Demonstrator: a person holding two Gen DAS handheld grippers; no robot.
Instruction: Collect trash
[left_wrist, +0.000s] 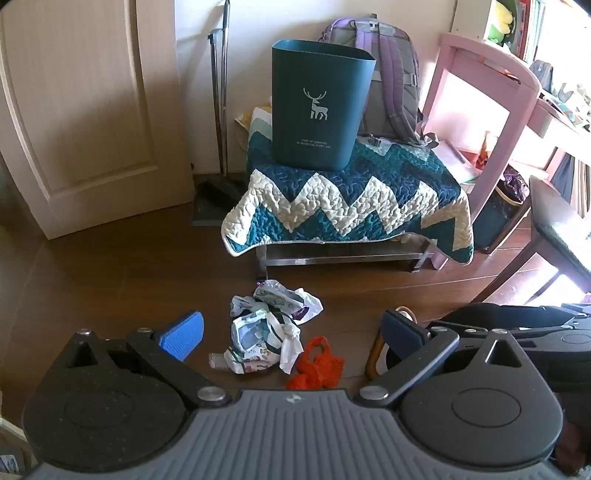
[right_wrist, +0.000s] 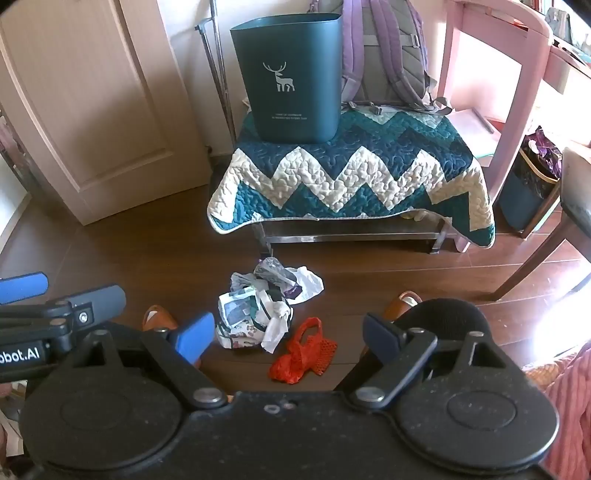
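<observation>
Both hand-held grippers hover low over the dark wood-plank floor (left_wrist: 110, 266), side by side, facing a bench. Left gripper (left_wrist: 291, 336) w/ blue pads has jaws spread wide, nothing between them; right gripper (right_wrist: 288, 334) likewise spread wide and empty. Trash lies on the floor just ahead of both, in front of the bench: a heap of crumpled white printed plastic bags (right_wrist: 258, 306), long axis running roughly from the bench leg back toward the grippers, and touching its near-right edge a small red-orange mesh net bag (right_wrist: 301, 356), bunched up, long axis slanting near-left to far-right, handle loop up at the far end. In the left view the red net (left_wrist: 316, 363) sits just beyond the gripper body, bags (left_wrist: 266, 328) centred between the fingers. Containers: a dark teal plastic waste bin w/ white deer print (right_wrist: 290, 77) stands upright on a teal-and-cream zigzag quilt (right_wrist: 351, 177) draped over the low bench, deer side facing the grippers; inside not visible from this angle, can't tell contents. Grey-and-purple backpack (right_wrist: 384, 55) leans upright behind the bin, touching the wall side. Second bin w/ dark liner bag (right_wrist: 532, 184) on the floor at right, under a pink desk (right_wrist: 517, 74); contents unclear. Cream panelled door (right_wrist: 96, 110) at left.
</observation>
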